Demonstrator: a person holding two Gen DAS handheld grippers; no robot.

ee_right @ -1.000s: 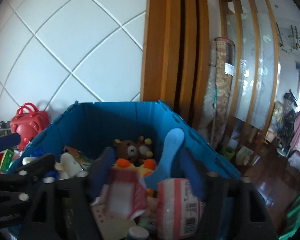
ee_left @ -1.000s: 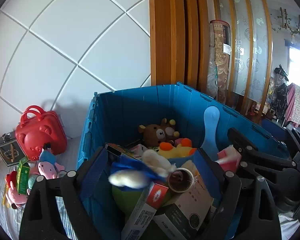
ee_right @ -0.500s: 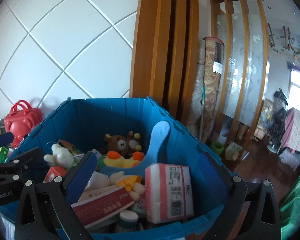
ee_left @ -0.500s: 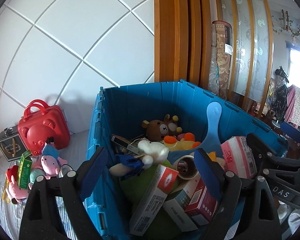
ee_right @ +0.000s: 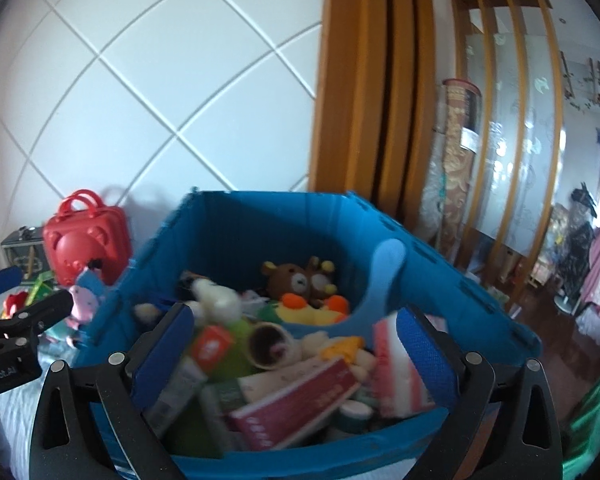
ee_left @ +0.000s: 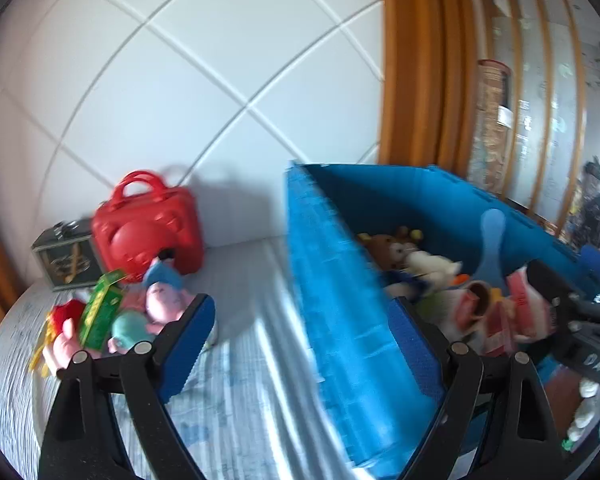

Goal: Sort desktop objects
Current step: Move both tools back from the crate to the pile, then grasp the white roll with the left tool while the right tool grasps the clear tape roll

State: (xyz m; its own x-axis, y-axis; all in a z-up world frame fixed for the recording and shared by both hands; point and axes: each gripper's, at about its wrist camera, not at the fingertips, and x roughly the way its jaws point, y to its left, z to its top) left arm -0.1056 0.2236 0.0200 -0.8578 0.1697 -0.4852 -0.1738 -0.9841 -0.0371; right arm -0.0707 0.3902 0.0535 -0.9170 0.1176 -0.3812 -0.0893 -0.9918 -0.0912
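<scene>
A blue plastic crate (ee_left: 332, 280) (ee_right: 236, 224) stands on the white-covered surface, filled with plush toys, boxes and a tape roll (ee_right: 266, 344). A brown teddy bear (ee_right: 296, 280) and a blue scoop (ee_right: 380, 280) lie at its back. My left gripper (ee_left: 304, 344) is open and empty, straddling the crate's left wall. My right gripper (ee_right: 292, 356) is open and empty, over the crate's front. Loose toys lie left of the crate: a pink pig plush (ee_left: 166, 304), a green box (ee_left: 100, 312) and a red toy case (ee_left: 148, 228).
A small dark box (ee_left: 66, 254) stands beside the red case against the white tiled wall. A wooden door frame (ee_right: 364, 92) rises behind the crate. The surface drops off at the right to a dark wood floor (ee_right: 548, 312).
Both grippers have let go of their items, which now lie in the crate. My left gripper has swung left, toward the loose toys. The right gripper has shifted slightly.
</scene>
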